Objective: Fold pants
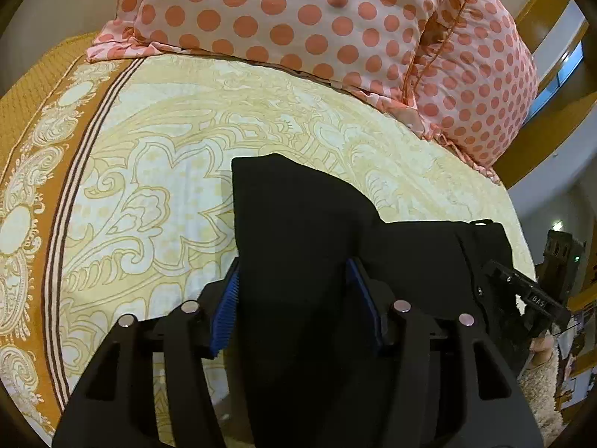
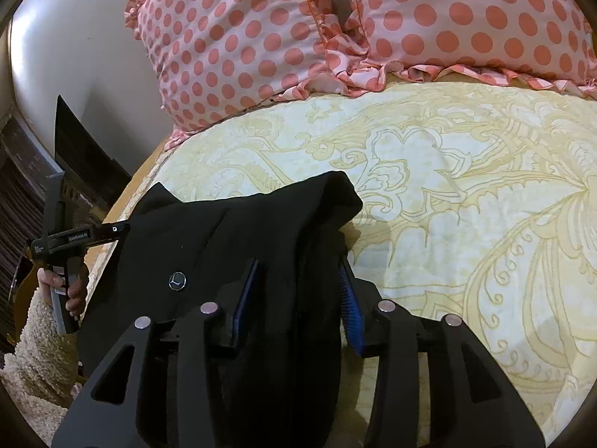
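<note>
Pants [image 1: 298, 224], black and limp, lay bunched on the patterned bedspread [image 1: 149, 171], running between the fingers of both grippers. The left gripper [image 1: 296, 298] stood partly spread around a thick fold; the right gripper [image 2: 298, 298] likewise, its right pad seemingly clear of cloth. Soft, light fabric would likely sag, so grasping hems or waistband suited best.

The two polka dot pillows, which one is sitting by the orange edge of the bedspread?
The bigger-looking pillow on the left in the left wrist view: its corner overlaps the orange border. The other pillow sits toward the bed's opposite edge.
</note>
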Demonstrator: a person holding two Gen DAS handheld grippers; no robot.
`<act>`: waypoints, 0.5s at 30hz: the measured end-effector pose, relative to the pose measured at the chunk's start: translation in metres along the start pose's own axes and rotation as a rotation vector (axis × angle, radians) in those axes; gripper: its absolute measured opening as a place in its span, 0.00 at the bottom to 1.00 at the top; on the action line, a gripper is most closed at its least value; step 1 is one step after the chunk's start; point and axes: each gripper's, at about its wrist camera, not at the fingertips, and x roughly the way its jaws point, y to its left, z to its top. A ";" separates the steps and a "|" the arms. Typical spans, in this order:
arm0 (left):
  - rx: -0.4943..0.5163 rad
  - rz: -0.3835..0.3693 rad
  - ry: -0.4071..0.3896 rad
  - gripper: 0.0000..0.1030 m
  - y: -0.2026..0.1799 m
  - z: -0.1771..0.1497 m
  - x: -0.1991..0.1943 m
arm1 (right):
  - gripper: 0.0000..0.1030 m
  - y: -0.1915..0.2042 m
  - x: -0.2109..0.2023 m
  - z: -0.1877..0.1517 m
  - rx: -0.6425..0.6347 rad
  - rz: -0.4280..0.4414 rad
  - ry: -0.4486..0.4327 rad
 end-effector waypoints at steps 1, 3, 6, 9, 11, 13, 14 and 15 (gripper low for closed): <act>0.000 0.009 -0.004 0.44 0.000 -0.001 -0.001 | 0.27 0.001 -0.001 0.000 -0.007 0.008 -0.003; -0.002 0.022 -0.019 0.28 -0.001 -0.002 -0.004 | 0.22 0.005 -0.004 -0.002 -0.028 0.010 -0.017; 0.002 0.031 -0.041 0.13 -0.005 -0.002 -0.012 | 0.19 0.011 -0.009 0.000 -0.043 0.007 -0.040; 0.015 0.053 -0.056 0.10 -0.013 -0.001 -0.020 | 0.18 0.018 -0.017 0.004 -0.058 0.013 -0.062; 0.018 0.064 -0.064 0.10 -0.018 0.002 -0.026 | 0.18 0.025 -0.022 0.009 -0.081 0.009 -0.070; 0.032 0.075 -0.069 0.09 -0.024 0.008 -0.031 | 0.17 0.032 -0.024 0.017 -0.114 -0.004 -0.072; 0.041 0.081 -0.073 0.09 -0.026 0.011 -0.033 | 0.17 0.034 -0.024 0.021 -0.124 -0.012 -0.073; 0.052 0.090 -0.077 0.09 -0.029 0.015 -0.035 | 0.17 0.035 -0.023 0.025 -0.131 -0.019 -0.074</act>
